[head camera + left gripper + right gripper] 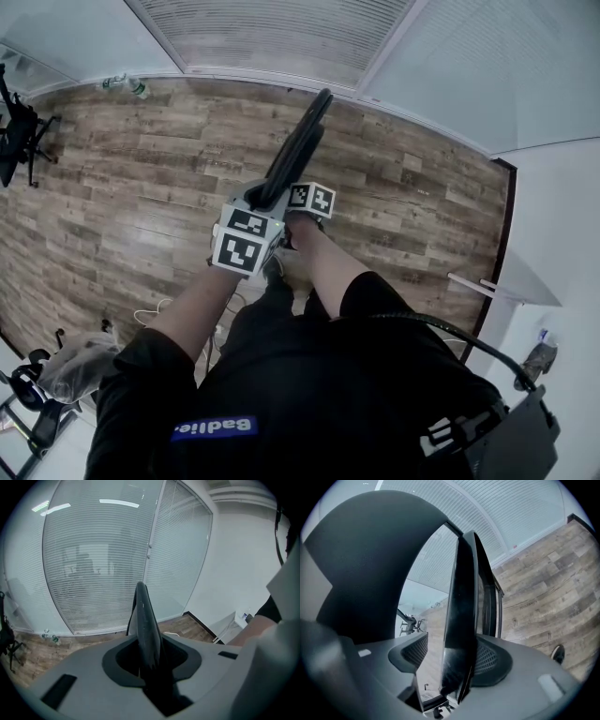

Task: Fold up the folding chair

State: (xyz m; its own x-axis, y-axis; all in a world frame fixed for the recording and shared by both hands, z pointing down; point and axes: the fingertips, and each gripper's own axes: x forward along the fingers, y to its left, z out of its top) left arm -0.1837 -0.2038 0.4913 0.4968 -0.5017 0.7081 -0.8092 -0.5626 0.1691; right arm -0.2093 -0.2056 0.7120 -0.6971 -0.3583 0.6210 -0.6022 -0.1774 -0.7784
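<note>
With the folding chair (300, 145) clamped by the left hand-held gripper (151, 663), the right hand-held gripper (457, 667), loosely straddling it, should be closed squarely.

A black flat folded chair (300, 145) slants away from the left tongs (255, 199) and right tongs (298, 202), side by side above a brown wood-plank floor (141, 187). Clear plastic bottles (127, 86) lie far beyond, leftward.
</note>
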